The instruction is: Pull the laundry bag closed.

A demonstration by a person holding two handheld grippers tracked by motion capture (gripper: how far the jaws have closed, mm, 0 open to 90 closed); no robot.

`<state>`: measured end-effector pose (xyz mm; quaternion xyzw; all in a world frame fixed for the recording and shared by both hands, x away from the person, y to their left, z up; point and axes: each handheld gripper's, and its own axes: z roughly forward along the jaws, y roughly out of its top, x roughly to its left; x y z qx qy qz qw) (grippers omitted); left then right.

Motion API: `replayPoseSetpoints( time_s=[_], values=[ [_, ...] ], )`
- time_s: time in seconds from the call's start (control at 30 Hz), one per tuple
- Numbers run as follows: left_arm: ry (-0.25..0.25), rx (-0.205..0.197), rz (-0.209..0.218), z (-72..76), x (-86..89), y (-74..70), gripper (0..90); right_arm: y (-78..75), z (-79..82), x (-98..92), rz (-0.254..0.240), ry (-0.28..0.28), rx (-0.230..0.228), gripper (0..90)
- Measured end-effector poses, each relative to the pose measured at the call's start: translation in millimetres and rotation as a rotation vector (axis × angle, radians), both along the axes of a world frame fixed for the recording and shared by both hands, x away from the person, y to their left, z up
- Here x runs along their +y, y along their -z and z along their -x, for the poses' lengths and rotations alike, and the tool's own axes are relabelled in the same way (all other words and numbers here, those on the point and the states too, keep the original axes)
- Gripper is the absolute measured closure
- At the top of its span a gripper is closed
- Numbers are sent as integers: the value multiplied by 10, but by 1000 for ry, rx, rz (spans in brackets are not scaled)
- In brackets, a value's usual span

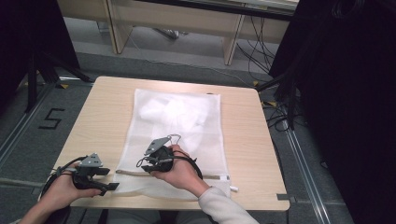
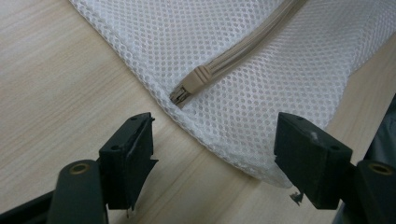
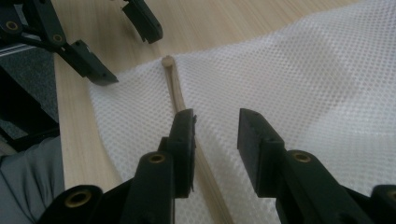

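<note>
A white mesh laundry bag lies flat on the wooden table, a beige zipper running along its near edge. At the bag's near left corner my left gripper rests open; its view has the zipper's closed end on the mesh just ahead of the gap. My right gripper hovers over the bag's near part, pointing left. Its jaws stand partly apart above the mesh; the zipper runs under the left one. The left gripper shows beyond.
A small white tab sticks out at the bag's near right corner. Bare wood lies left and right of the bag. Beyond the table, cables trail on the grey floor, dark curtains hang at the right, and a "5" marks the floor.
</note>
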<state>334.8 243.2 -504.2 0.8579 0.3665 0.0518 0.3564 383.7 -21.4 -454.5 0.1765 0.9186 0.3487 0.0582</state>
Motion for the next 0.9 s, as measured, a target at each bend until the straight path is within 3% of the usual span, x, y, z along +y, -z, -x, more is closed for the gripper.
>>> replayPoseSetpoints(
  time_s=[0.03,0.4,0.47,0.9],
  values=[
    [1,1,0,0,0,0,280,4,-14,50,-5,-27,-9,684],
    [6,-11,-9,-2,-1,-6,279,73,-15,256,7,-65,5,698],
    [9,-6,-6,5,-3,-11,278,76,5,287,7,-49,24,702],
    [11,-5,1,2,-7,-5,278,147,-29,508,31,-85,45,747]
  ],
)
